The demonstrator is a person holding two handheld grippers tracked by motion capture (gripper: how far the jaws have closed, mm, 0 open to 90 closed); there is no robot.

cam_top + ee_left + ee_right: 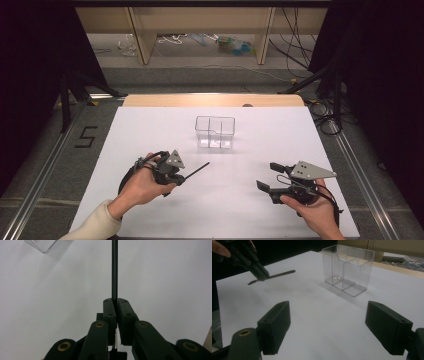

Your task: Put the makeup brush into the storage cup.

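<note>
One thin black rod (114, 270) pinched between left gripper (116, 302) jaws, projecting forward; right gripper (327, 325) jaws spread, empty.

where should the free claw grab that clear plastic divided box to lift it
Grip one outer wall of the clear plastic divided box near its open top rim, coming straight down from above. It stands upright and empty, with thin walls, so the open right claw can put one pad inside a compartment and one outside.
</note>
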